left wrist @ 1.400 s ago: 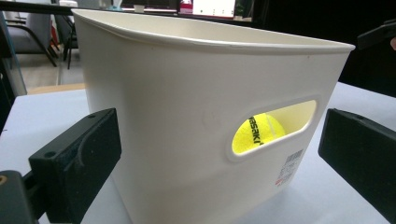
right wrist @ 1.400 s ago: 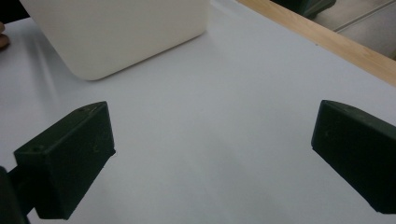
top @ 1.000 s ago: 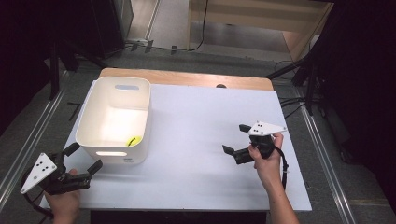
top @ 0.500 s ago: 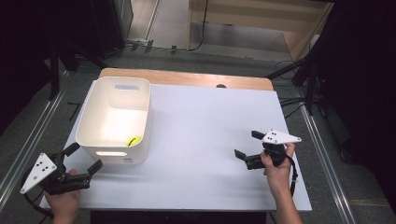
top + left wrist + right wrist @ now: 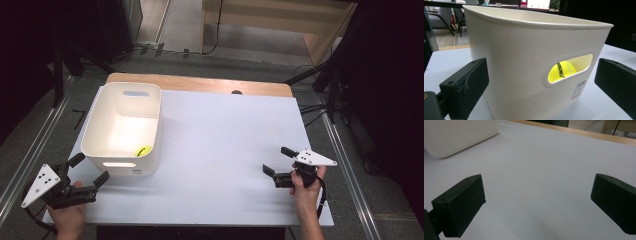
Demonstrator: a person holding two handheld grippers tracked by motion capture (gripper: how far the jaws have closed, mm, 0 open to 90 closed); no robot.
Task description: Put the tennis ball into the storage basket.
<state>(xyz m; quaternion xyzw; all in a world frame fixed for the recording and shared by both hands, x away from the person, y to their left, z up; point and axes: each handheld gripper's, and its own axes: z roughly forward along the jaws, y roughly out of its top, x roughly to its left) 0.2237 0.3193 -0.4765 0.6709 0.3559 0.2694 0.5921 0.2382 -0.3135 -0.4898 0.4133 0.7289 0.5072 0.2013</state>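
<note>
A yellow ball lay inside the white bin; both grippers, left gripper and right gripper, stood agape and empty, apparently finished.

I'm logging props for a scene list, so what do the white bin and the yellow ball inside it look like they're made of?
The bin looks like moulded plastic, cream-white with a smooth, slightly satin finish: thin rolled rim, cut-out handle slot, light glowing through its walls. The ball looks like a felt-covered tennis ball: fuzzy neon-yellow surface with black printed lettering, seen through the slot.
</note>
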